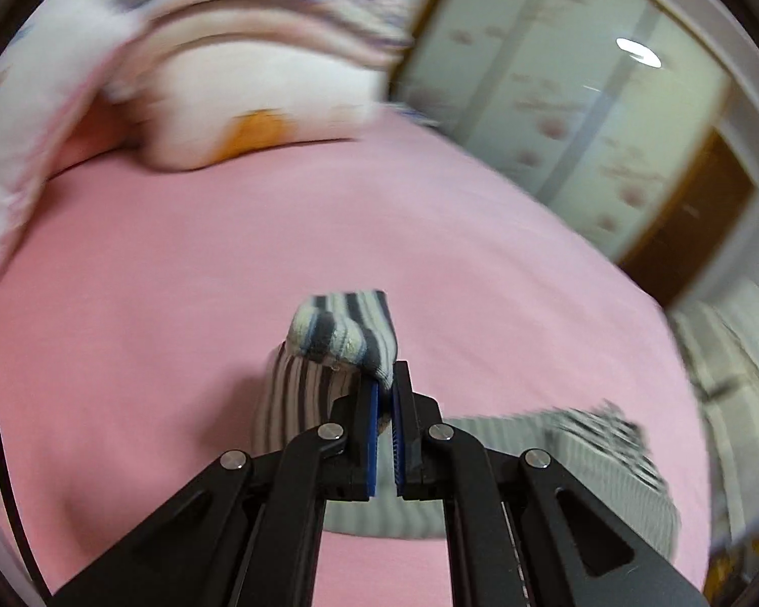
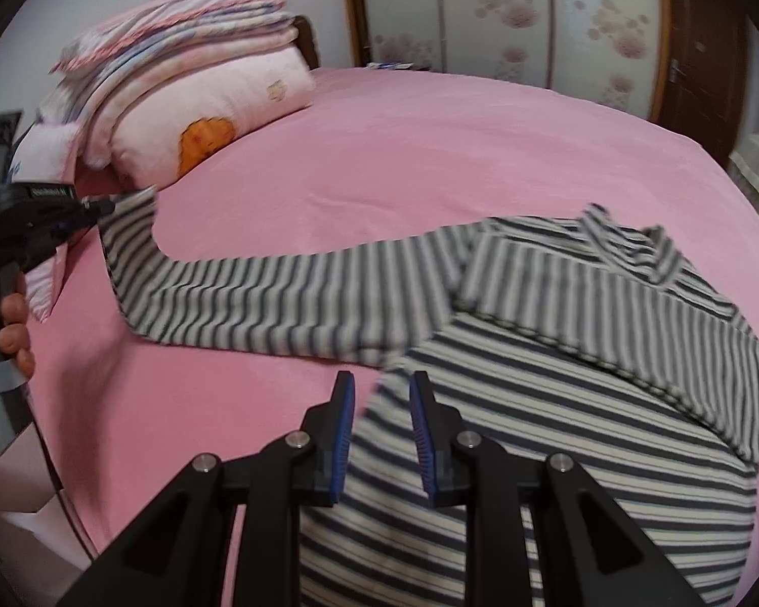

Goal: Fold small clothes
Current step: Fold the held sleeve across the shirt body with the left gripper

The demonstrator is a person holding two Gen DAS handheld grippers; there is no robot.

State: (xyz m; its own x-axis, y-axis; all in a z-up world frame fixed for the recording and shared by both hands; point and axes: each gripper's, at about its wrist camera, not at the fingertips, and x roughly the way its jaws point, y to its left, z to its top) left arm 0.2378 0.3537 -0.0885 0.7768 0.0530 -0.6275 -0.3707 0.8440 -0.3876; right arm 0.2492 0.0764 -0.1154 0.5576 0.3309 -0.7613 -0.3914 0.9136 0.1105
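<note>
Left wrist view: left gripper (image 1: pixel 385 384) clenched on the striped sleeve cuff (image 1: pixel 346 331), lifted above the pink bed sheet (image 1: pixel 177 253). Right wrist view: right gripper (image 2: pixel 379 394) parted, gripping nothing, over the striped shirt (image 2: pixel 556 369) lying flat, near right; sleeve stretched left toward the left gripper (image 2: pixel 93 208).

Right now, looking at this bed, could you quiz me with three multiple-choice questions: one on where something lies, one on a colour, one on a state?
1. Where does the striped shirt lie?
A. on the pink bedsheet
B. on the pillow
C. on the floor

2. What colour are the gripper pads?
A. red
B. blue
C. yellow

3. What is the left gripper doing?
A. hanging open and empty
B. resting on the pillow
C. pinching the shirt's sleeve cuff

Answers: 1 A, the shirt's body spreads over the sheet. 2 B, blue pads line the fingers. 3 C, the striped cuff sits clamped between its fingers.
</note>
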